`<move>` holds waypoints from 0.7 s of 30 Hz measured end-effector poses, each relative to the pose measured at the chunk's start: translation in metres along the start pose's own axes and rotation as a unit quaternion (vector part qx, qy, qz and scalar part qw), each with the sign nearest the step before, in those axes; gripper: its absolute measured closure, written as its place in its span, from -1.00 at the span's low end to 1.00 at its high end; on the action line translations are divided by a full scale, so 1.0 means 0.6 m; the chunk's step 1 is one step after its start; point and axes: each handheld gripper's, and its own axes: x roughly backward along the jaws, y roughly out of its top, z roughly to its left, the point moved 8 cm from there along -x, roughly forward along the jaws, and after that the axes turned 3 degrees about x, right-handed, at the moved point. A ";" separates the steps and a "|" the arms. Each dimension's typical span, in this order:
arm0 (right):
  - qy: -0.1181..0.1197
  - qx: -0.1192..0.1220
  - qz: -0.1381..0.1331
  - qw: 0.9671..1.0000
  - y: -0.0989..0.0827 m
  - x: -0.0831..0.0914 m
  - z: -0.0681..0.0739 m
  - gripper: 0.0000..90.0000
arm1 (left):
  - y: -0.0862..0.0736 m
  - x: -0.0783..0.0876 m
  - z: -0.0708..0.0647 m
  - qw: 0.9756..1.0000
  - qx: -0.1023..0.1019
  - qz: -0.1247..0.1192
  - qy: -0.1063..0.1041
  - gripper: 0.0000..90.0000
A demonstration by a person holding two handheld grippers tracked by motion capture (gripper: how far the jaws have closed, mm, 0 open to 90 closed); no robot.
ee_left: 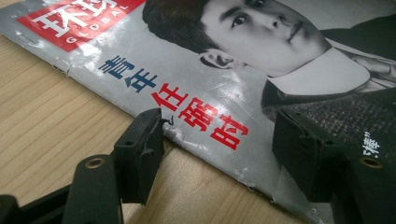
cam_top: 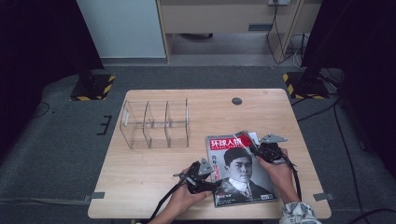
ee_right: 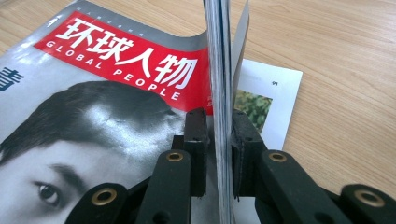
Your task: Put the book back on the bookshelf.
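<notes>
A magazine with a red title band and a black-and-white portrait lies on the wooden table's near right part. My right gripper is at its far right corner, shut on a lifted sheaf of pages that stands on edge between the pads; a printed inner page lies flat beneath. My left gripper is at the near left edge of the magazine, open and straddling that edge. One finger is over bare wood and the other over the cover.
A clear acrylic organiser with three compartments stands at the table's far left. A round cable hole sits near the far edge. Bare wood lies left of the magazine. Two stand bases with yellow-black stripes are on the floor beyond.
</notes>
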 end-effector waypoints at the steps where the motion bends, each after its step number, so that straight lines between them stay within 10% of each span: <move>1: -0.004 0.000 -0.002 1.000 -0.001 -0.002 0.000 0.70 | 0.000 0.000 0.000 1.000 0.000 0.000 0.000 -0.27; 12: 0.025 -0.033 -0.020 0.999 0.003 0.007 -0.004 0.89 | 0.000 0.000 0.002 1.000 0.002 -0.002 -0.002 -0.29; 21: 0.028 -0.023 -0.047 0.998 0.026 0.029 0.003 0.95 | 0.003 -0.001 0.017 1.000 0.021 0.008 -0.021 -0.75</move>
